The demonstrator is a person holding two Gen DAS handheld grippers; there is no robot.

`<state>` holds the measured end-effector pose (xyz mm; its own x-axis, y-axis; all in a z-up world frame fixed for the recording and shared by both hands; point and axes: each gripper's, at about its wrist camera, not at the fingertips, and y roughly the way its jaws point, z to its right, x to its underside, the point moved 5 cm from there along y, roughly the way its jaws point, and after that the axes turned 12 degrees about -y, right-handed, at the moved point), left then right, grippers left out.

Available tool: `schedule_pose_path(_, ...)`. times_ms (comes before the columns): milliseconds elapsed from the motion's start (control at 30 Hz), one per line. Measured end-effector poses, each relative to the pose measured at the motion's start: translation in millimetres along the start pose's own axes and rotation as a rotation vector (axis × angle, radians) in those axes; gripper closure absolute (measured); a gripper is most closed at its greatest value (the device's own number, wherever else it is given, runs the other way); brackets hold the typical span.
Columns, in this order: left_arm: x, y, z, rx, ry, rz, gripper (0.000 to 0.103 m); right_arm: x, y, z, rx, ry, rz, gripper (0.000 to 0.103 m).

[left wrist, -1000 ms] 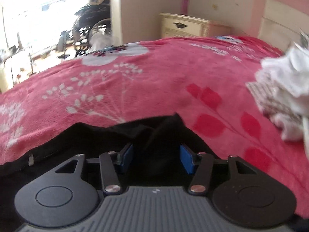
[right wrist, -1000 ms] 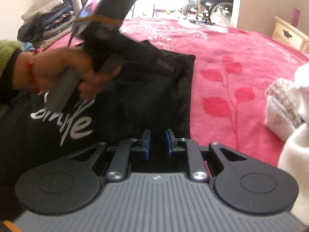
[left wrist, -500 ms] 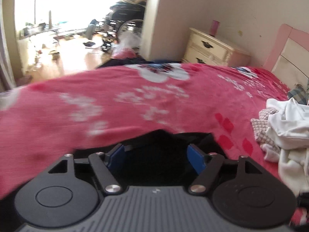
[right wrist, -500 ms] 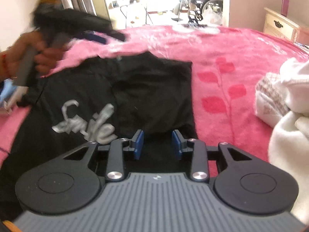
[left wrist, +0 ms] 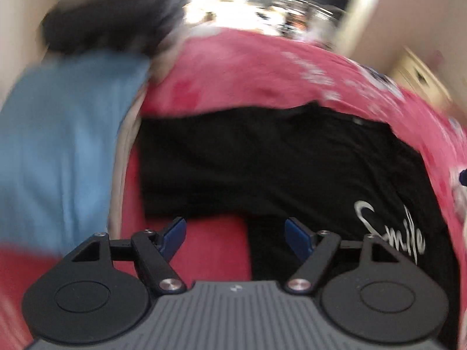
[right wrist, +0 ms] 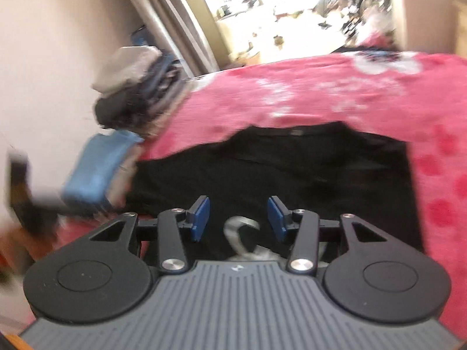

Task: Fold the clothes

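1. Left gripper (left wrist: 235, 237): black linkage arms, blue pads, silver screws beside the grey ribbed housing (left wrist: 233, 318).
2. Right gripper (right wrist: 238, 218): same black round discs flanking the ribbed housing, small white logo at its top.

A shirt (right wrist: 292, 169) lies on the bed (right wrist: 321, 96), a clothes stack (right wrist: 137, 87) at its left.

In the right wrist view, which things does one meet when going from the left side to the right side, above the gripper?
Blue folded cloth → stack of folded clothes → black T-shirt → red floral blanket.
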<state>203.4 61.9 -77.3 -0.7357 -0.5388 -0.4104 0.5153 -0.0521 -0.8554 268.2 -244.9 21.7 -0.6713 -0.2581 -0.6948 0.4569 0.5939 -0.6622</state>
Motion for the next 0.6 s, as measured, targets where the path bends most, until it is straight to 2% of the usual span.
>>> schedule_pose_path(100,13.7,17.4,-20.9,0.001,-0.253,-0.051,0.032,-34.5,31.2,-35.8,-0.053,-0.001,-0.033,0.057)
schedule_pose_path(133,15.6,19.0,-24.6,-0.005,-0.293,-0.028,0.033,-45.2,43.4,-49.2,-0.062,-0.017,-0.039,0.057)
schedule_pose_path(200,16.9,18.0,-29.1,-0.023,-0.328,0.056,0.033,-63.9,68.2,-74.9,-0.079,-0.049,-0.055,0.056)
schedule_pose_path(333,6.4,12.3,-35.3,-0.045,-0.307,0.262,0.031,-86.7,120.1,-118.7,-0.109,-0.120,-0.108,0.056)
schedule_pose_path(400,1.9,19.0,-44.7,-0.074,-0.344,0.286,0.031,-92.2,150.1,-137.9,-0.131,-0.170,-0.152,0.056)
schedule_pose_path(467,-2.2,28.3,-55.2,-0.091,-0.410,0.273,0.032,-96.5,178.5,-152.4,-0.140,-0.209,-0.190,0.056)
schedule_pose_path(600,-10.7,31.8,-62.5,-0.079,-0.453,0.301,0.034,-99.0,234.1,-169.5,-0.191,-0.220,-0.284,0.056)
